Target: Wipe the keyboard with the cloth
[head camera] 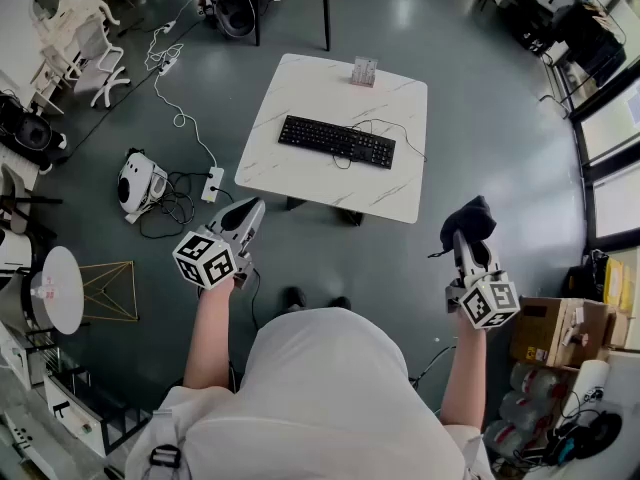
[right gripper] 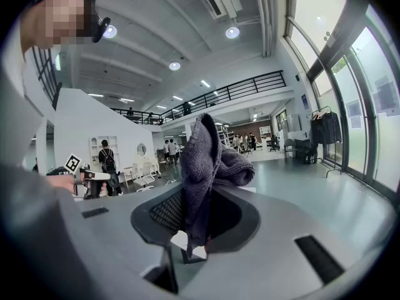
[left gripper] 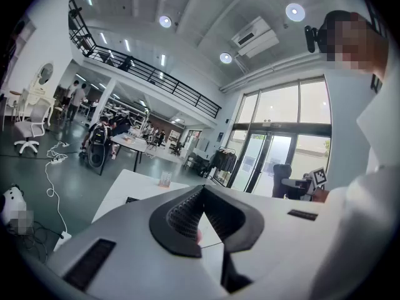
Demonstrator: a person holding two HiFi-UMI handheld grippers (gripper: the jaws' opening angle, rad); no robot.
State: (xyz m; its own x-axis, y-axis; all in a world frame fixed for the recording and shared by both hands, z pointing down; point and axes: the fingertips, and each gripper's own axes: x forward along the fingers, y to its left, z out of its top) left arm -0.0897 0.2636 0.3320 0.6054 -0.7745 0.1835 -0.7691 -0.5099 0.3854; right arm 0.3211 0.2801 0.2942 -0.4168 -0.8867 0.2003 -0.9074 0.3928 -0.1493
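A black keyboard (head camera: 337, 141) lies on a white marble-look table (head camera: 300, 173) ahead of me, its cable looping over the tabletop. My right gripper (head camera: 466, 238) is shut on a dark grey cloth (head camera: 468, 222), held well short of the table's near right corner. In the right gripper view the cloth (right gripper: 205, 167) stands bunched up between the jaws. My left gripper (head camera: 250, 213) is shut with nothing in it, hovering just off the table's near left corner. The left gripper view shows its jaws (left gripper: 199, 214) pressed together, with the table (left gripper: 134, 183) beyond.
A small clear box (head camera: 364, 71) stands at the table's far edge. On the floor to the left lie a white device (head camera: 140, 181), a power strip (head camera: 212, 184) and tangled cables. A round white stool (head camera: 60, 288) and cardboard boxes (head camera: 555, 333) flank me.
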